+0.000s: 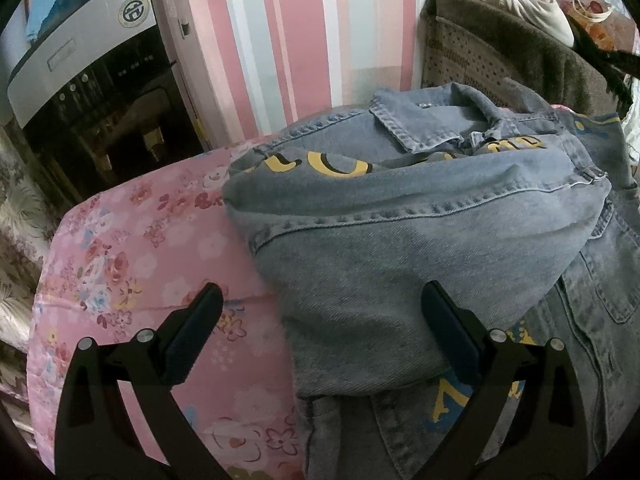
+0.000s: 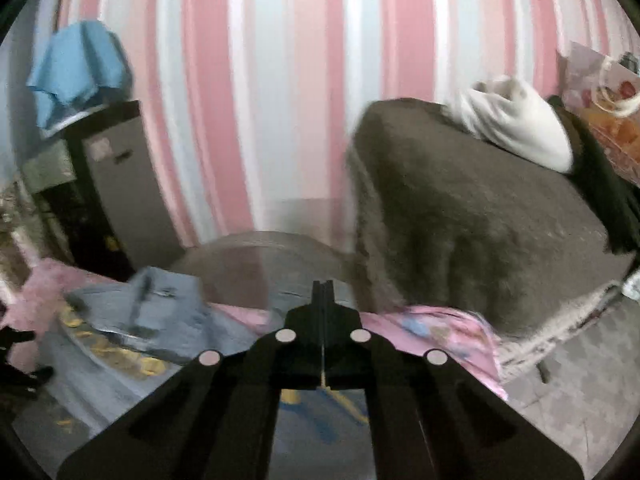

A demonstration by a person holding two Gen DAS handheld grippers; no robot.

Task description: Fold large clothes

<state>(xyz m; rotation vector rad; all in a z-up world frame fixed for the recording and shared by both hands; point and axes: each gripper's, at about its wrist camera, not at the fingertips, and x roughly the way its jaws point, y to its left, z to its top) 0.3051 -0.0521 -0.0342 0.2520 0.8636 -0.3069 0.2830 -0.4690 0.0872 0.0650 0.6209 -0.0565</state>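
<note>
Pink, white and pale blue striped wallpaper (image 1: 280,40) backs both views, above a bed spread with a pink floral sheet (image 1: 132,264).

From the left wrist camera, the left gripper (image 1: 322,300) hangs over the bed with its two black fingers spread wide apart and nothing pinched between them. One finger sits over the bare sheet; the other is over the edge of a light blue denim jacket (image 1: 400,232). The jacket lies in a loose heap on the sheet, partly folded over itself, its collar toward the wall and yellow printed letters showing in the folds. Beyond the bed's left corner stands a tall appliance with a dark glass front (image 1: 104,112). Against the wall behind the jacket is a brown fuzzy blanket (image 1: 520,48) with a white bundle of cloth (image 1: 536,8) on top.

From the right wrist camera, which is blurred by motion, the right gripper (image 2: 323,292) has its black fingers pressed together. Whether any fabric is caught between them cannot be made out. The denim jacket (image 2: 152,320) lies below and to the left of it on the pink sheet. The brown blanket (image 2: 460,208) fills the right side, the white bundle (image 2: 516,124) on it. A blue cloth (image 2: 76,68) rests on the appliance at far left.
</note>
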